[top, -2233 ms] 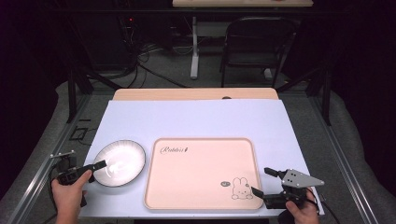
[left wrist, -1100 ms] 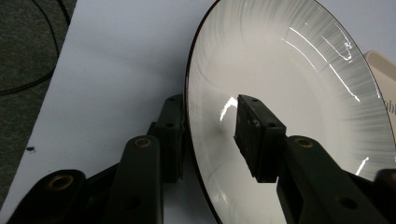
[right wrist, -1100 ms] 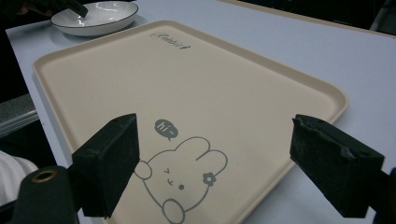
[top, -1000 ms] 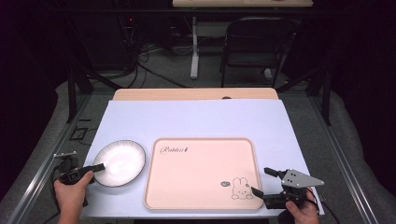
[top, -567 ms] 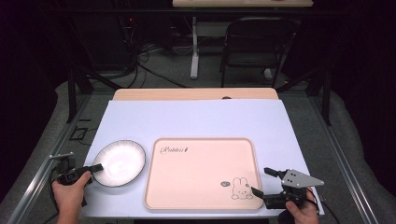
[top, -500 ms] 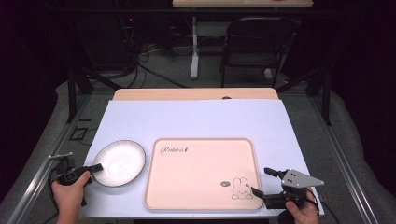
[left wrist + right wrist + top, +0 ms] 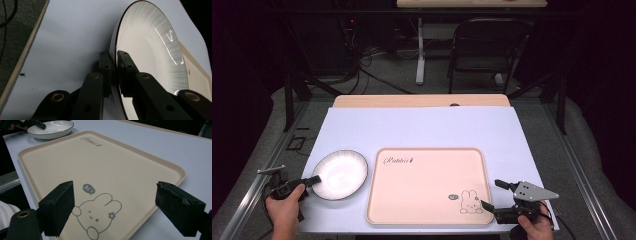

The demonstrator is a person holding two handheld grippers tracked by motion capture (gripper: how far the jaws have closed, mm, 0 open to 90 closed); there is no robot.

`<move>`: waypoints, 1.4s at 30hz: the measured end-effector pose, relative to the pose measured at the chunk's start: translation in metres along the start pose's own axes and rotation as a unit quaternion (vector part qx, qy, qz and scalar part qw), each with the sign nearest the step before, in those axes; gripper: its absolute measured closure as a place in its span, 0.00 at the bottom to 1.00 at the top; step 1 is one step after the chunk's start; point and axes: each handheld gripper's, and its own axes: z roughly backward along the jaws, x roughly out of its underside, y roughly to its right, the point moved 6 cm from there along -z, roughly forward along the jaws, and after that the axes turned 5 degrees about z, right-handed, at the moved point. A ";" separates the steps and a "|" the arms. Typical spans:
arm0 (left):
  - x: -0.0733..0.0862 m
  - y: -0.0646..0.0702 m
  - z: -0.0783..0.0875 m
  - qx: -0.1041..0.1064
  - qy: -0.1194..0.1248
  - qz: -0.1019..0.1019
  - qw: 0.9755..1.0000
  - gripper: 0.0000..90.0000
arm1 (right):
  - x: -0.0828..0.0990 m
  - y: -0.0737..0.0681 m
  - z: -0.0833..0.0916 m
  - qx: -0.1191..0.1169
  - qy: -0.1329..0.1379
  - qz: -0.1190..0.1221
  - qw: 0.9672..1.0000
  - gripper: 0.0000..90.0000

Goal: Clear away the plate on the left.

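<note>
The left claw (image 7: 113, 65) has just been closing, and now it pinches the near rim of the white plate (image 7: 340, 173). The plate sits on the table (image 7: 422, 127), just left of the pink tray (image 7: 429, 185). The right claw (image 7: 115, 210) is spread wide over the tray's bunny corner, holding nothing.

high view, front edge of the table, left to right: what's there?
left gripper, fingers shut on the rim → plate → tray → right gripper, open at the tray's corner by the rabbit print.
</note>
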 end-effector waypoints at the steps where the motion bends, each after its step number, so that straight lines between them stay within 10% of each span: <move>1: 0.000 0.000 0.000 0.001 -0.002 0.003 1.000 0.92 | 0.000 0.000 0.000 0.000 0.000 0.000 1.000 0.17; 17: -0.007 0.020 0.007 -0.033 0.014 -0.044 0.998 0.93 | 0.000 0.000 0.000 0.000 -0.002 -0.002 1.000 0.17; 29: -0.011 0.056 0.013 -0.093 0.034 -0.131 0.986 0.94 | 0.000 0.000 0.000 0.000 -0.001 -0.002 1.000 0.17; 42: -0.015 0.076 0.017 -0.110 0.042 -0.171 0.978 0.94 | 0.000 0.000 0.000 0.000 0.000 -0.001 1.000 0.17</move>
